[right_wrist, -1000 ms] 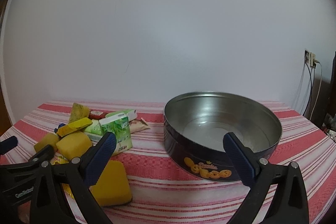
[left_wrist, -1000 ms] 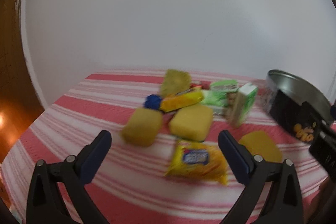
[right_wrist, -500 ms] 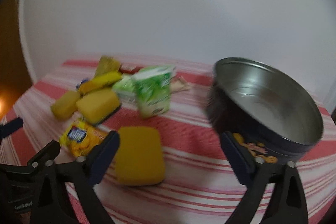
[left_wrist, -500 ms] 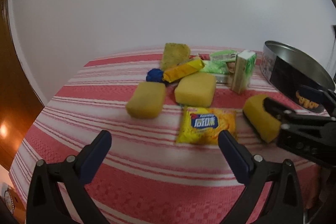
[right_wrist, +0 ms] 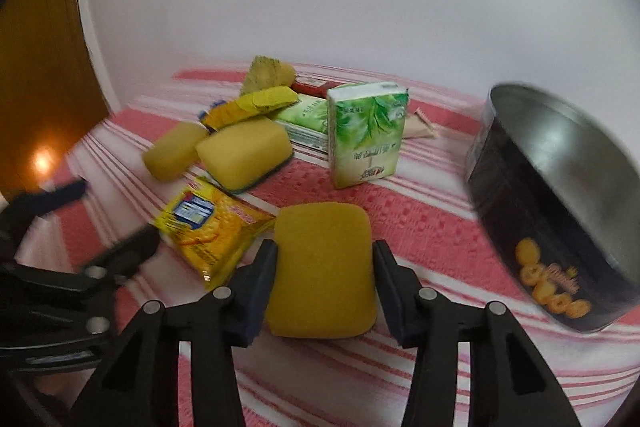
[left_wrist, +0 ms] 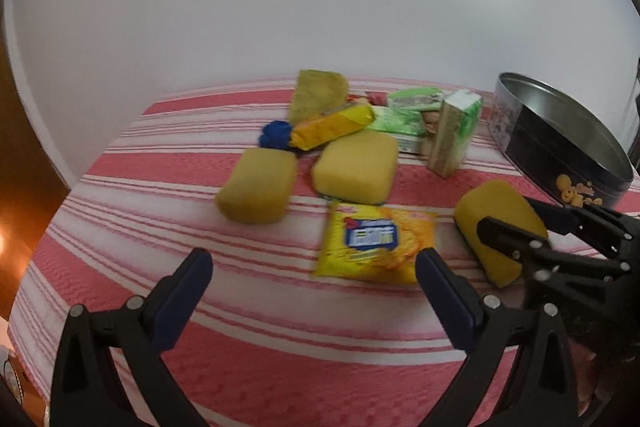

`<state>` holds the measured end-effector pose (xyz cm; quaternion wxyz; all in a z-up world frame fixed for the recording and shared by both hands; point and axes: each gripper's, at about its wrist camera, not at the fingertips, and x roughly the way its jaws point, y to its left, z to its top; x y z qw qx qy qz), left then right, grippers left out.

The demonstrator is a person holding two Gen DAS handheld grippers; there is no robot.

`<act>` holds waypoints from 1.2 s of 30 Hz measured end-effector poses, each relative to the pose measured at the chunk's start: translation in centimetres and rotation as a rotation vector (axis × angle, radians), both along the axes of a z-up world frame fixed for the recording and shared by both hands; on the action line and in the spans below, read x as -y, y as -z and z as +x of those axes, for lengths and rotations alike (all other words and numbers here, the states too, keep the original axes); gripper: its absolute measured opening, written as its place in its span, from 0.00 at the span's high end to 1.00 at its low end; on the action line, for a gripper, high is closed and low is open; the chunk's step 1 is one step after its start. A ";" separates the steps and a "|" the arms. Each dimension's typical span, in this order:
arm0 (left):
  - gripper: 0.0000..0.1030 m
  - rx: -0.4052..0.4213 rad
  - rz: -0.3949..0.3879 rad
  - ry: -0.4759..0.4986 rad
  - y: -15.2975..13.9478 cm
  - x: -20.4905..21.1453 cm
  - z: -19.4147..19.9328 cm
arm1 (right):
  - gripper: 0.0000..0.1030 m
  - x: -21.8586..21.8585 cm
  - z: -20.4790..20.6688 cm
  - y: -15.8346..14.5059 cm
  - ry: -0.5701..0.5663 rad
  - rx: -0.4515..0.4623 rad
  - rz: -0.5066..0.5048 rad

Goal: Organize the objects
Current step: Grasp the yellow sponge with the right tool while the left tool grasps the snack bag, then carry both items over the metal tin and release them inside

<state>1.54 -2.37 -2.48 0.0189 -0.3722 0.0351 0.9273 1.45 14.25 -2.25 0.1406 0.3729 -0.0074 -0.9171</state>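
Observation:
My right gripper (right_wrist: 324,263) has closed on a yellow sponge (right_wrist: 323,267) lying on the striped cloth; both pads touch its sides. The same sponge (left_wrist: 496,215) and right gripper (left_wrist: 528,223) show at the right of the left wrist view. My left gripper (left_wrist: 314,279) is open and empty above the cloth, just short of a yellow cracker packet (left_wrist: 376,243). An open round tin (right_wrist: 560,203) stands to the right. Two more yellow sponges (left_wrist: 258,185) (left_wrist: 356,167) lie behind the packet.
A pile sits at the back: an upright green tissue pack (right_wrist: 366,133), a flat green pack (left_wrist: 404,115), a yellow wrapped bar (left_wrist: 332,127), a blue object (left_wrist: 276,135), a greenish scouring pad (left_wrist: 318,95). The table's left edge (left_wrist: 52,219) drops off near a wooden door.
My right gripper swung left from facing the tin, came down over the near sponge and closed on it. My left gripper drew back and tilted down; it stays open.

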 end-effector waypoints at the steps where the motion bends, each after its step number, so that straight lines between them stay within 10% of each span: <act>1: 0.00 0.003 -0.001 0.005 0.0 -0.3 -0.2 | 0.51 -0.6 0.3 -0.2 0.009 -0.015 -0.020; 10: 0.01 0.098 -0.023 0.025 1.7 -3.1 -2.6 | 0.51 -3.4 2.1 -2.4 0.133 -0.173 -0.016; 14: 0.24 0.146 0.019 0.034 2.6 -2.9 -3.4 | 0.51 -3.9 1.6 -2.7 0.174 -0.192 -0.025; 21: 0.27 0.140 0.083 0.061 2.2 -1.9 -2.5 | 0.51 -5.7 2.7 -3.6 0.236 -0.243 -0.060; 36: 0.30 -0.178 0.128 0.162 -4.4 -3.4 0.6 | 0.51 -13.6 5.1 -6.2 0.476 -0.422 -0.063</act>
